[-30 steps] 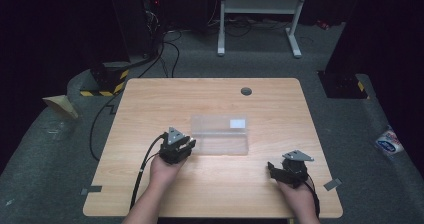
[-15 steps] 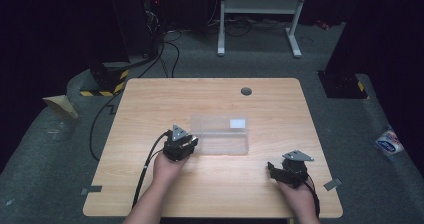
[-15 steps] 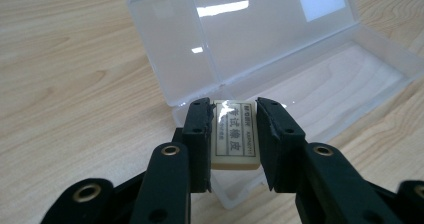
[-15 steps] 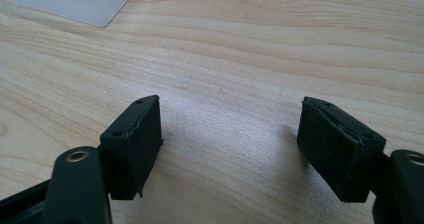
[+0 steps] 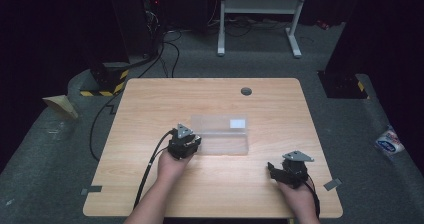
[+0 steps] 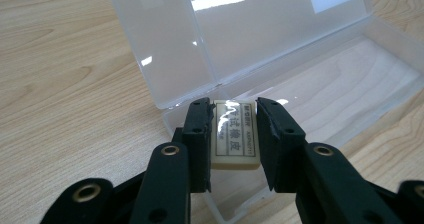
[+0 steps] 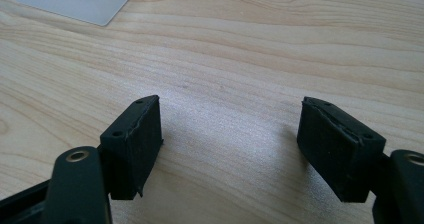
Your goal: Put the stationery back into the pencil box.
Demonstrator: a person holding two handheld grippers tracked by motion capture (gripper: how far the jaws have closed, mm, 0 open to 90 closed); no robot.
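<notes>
Jaws of our left gripper clamp a white eraser.
We hold it over the open clear plastic case; our right gripper rests released on the wooden table.

I am looking down on a light wooden table with a small round grommet near its far edge. Grey carpet is covering the floor around it. A white metal stand is standing behind the table, and black cables are trailing across the carpet. Yellow-black hazard tape is showing at the left. Darkness is swallowing the room beyond.
</notes>
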